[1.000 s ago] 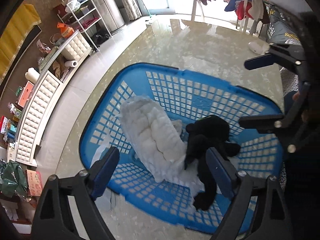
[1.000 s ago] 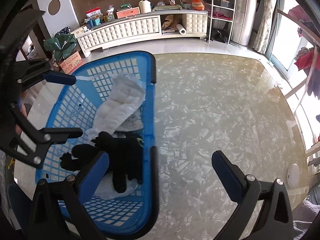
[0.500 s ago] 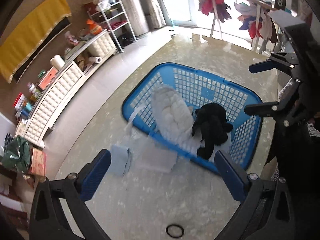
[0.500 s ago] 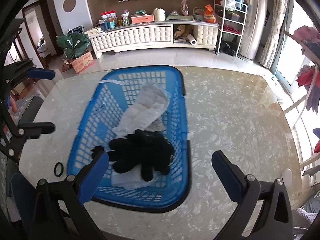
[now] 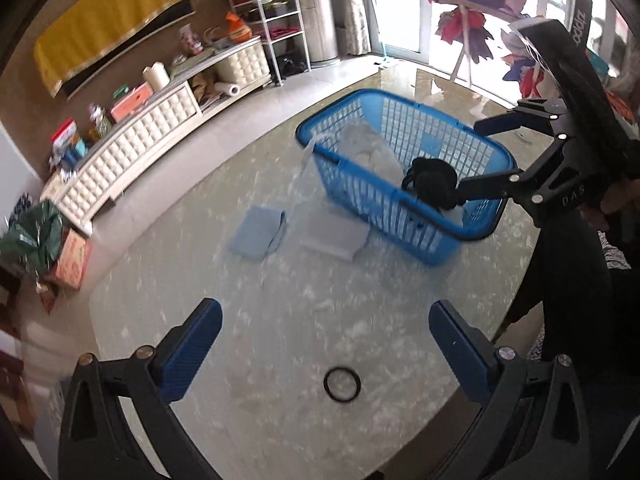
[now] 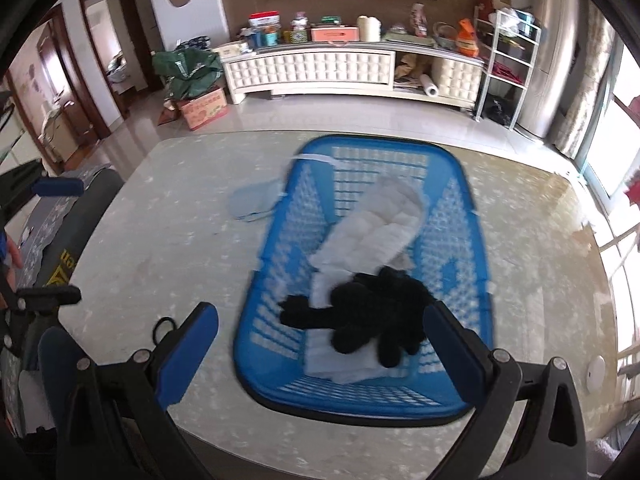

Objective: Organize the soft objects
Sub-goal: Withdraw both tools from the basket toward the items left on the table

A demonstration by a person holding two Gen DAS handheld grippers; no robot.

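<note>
A blue plastic basket [image 5: 476, 236] [image 6: 478, 240] stands on the marble table. It holds a white quilted cloth [image 6: 376, 232] [image 5: 376, 152] and a black plush toy [image 6: 372, 316] [image 5: 434, 184]. A folded pale-blue cloth [image 5: 256, 232] [image 6: 250, 200] lies on the table beside the basket. My left gripper [image 5: 326, 350] is open and empty, well back from the basket. My right gripper [image 6: 320, 350] is open and empty, above the basket's near end; it also shows in the left wrist view [image 5: 516, 156].
A black ring [image 5: 341, 385] [image 6: 164, 326] lies on the table near my left gripper. A white cabinet [image 6: 320, 70] with clutter stands beyond the table. A chair back [image 6: 68, 224] sits at the table's left edge. A small white disc [image 6: 596, 368] lies at the right.
Both grippers have pulled back and up from the basket, both still open and empty. The basket now looks smaller and farther, and the folded cloth and black ring have come into view.
</note>
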